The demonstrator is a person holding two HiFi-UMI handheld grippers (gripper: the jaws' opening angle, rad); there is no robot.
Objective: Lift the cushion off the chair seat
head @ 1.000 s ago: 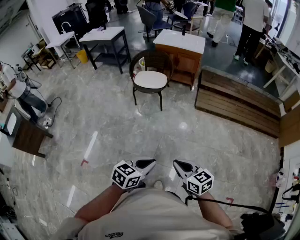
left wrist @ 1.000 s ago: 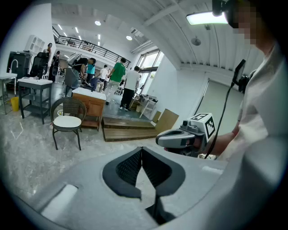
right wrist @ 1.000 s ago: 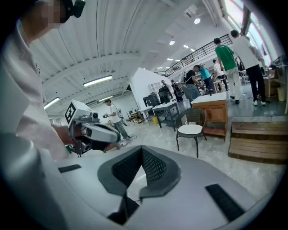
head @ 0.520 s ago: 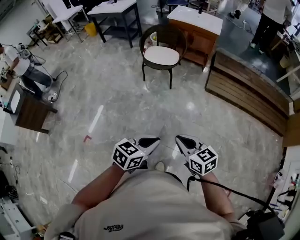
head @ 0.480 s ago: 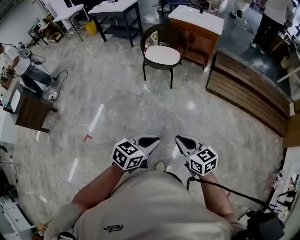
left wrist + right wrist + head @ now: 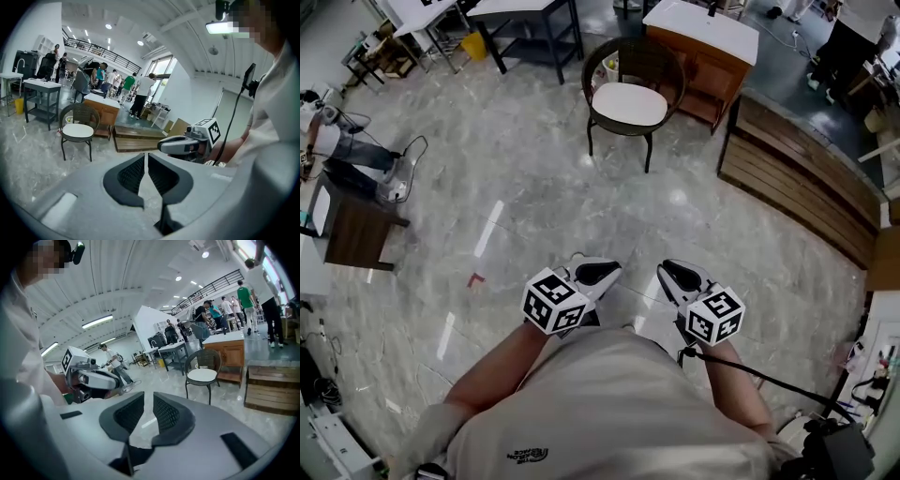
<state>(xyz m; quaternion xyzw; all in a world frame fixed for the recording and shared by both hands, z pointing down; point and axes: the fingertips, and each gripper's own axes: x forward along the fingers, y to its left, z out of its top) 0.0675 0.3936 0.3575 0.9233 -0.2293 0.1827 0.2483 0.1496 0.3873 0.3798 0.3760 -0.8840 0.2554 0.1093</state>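
Observation:
A dark wicker chair stands on the marble floor several steps ahead, with a white oval cushion lying flat on its seat. The cushion shows small and far in the left gripper view, and the cushion likewise in the right one. My left gripper is held at waist height, jaws nearly together, empty. Beside it, my right gripper has just been opening its jaws a little; a narrow gap shows with nothing in it. Both point toward the chair, well short of it.
A wooden cabinet with a white top stands right behind the chair. A low wooden platform runs along the right. Dark tables are at the back left, a brown desk and a floor cable at the left. People stand far off.
Both grippers and I have moved forward over the floor toward the chair, which looks nearer now. The cushion lies on the seat as before.

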